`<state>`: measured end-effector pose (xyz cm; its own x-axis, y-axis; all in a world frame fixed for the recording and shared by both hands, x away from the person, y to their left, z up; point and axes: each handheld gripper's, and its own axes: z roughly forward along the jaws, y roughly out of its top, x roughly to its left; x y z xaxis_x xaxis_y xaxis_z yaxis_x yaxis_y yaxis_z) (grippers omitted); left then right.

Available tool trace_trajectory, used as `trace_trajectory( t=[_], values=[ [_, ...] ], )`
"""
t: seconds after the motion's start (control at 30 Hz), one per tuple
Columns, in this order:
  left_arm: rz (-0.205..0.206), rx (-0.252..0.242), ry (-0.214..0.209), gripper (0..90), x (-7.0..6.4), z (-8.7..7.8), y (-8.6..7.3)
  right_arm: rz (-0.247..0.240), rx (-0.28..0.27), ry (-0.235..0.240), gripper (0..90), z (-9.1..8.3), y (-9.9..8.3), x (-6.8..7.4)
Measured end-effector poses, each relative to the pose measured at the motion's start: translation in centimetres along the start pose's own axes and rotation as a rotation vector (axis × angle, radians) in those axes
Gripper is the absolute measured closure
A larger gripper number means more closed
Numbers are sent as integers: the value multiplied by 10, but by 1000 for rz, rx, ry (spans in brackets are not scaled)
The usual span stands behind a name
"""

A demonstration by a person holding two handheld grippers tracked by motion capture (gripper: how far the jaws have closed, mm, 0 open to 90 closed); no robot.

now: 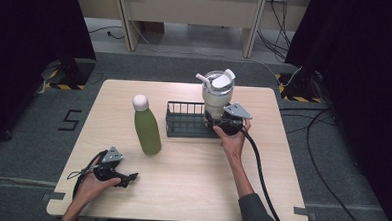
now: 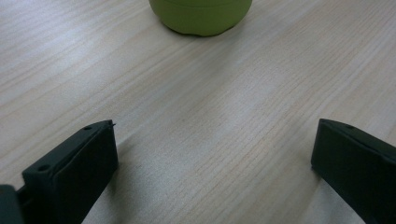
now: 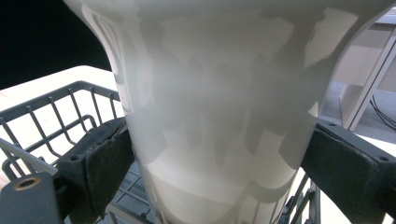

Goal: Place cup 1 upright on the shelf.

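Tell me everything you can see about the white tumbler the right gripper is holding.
The white tumbler is a tall, glossy cup, seemingly coated metal or plastic, that narrows toward its base. Its clear lid carries a white flip spout and a short white straw. It stands upright at the right end of the dark wire basket, its base down among the wires. The right gripper has both black jaws pressed against its lower body from opposite sides.

The tabletop [image 1: 191, 180] was pale wood grain. The bottle [image 1: 147, 131] was olive green with a white cap [image 1: 140, 102]. The tumbler [image 1: 217, 94] was off-white, the wire basket [image 1: 186, 121] dark grey.
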<state>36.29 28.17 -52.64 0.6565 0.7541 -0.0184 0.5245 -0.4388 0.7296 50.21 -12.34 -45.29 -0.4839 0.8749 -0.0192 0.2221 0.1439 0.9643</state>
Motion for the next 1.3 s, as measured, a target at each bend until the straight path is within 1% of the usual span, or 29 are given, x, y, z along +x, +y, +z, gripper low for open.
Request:
trace_trajectory(
  t=[0.2, 0.23, 0.47, 0.7, 0.9, 0.97, 1.1, 1.13, 1.17, 1.3],
  values=[
    [0, -1, 0, 0, 0, 0, 0, 21, 5, 5, 116, -3, 1, 1],
    [0, -1, 0, 0, 0, 0, 0, 15, 5, 5, 117, -3, 1, 0],
    [0, 0, 0, 0, 0, 0, 0, 30, 0, 11, 135, -7, 1, 0],
    [0, 0, 0, 0, 0, 0, 0, 27, -4, 17, 146, -13, 2, -1],
    [0, -1, 0, 0, 0, 0, 0, -4, 0, 16, 147, -19, 1, 0],
    [0, -1, 0, 0, 0, 0, 0, 0, 5, 19, 147, -22, 0, 1],
    [0, -1, 0, 0, 0, 0, 0, -15, 12, 19, 147, -26, -1, 2],
    [0, -1, 0, 0, 0, 0, 0, -10, 16, 19, 147, -27, -1, 3],
    [0, 0, 0, 0, 0, 0, 0, -17, 12, 21, 147, -28, -1, 3],
    [0, -2, 0, 0, 0, 0, 0, -17, 11, 29, 147, -36, -1, 3]
  ],
)
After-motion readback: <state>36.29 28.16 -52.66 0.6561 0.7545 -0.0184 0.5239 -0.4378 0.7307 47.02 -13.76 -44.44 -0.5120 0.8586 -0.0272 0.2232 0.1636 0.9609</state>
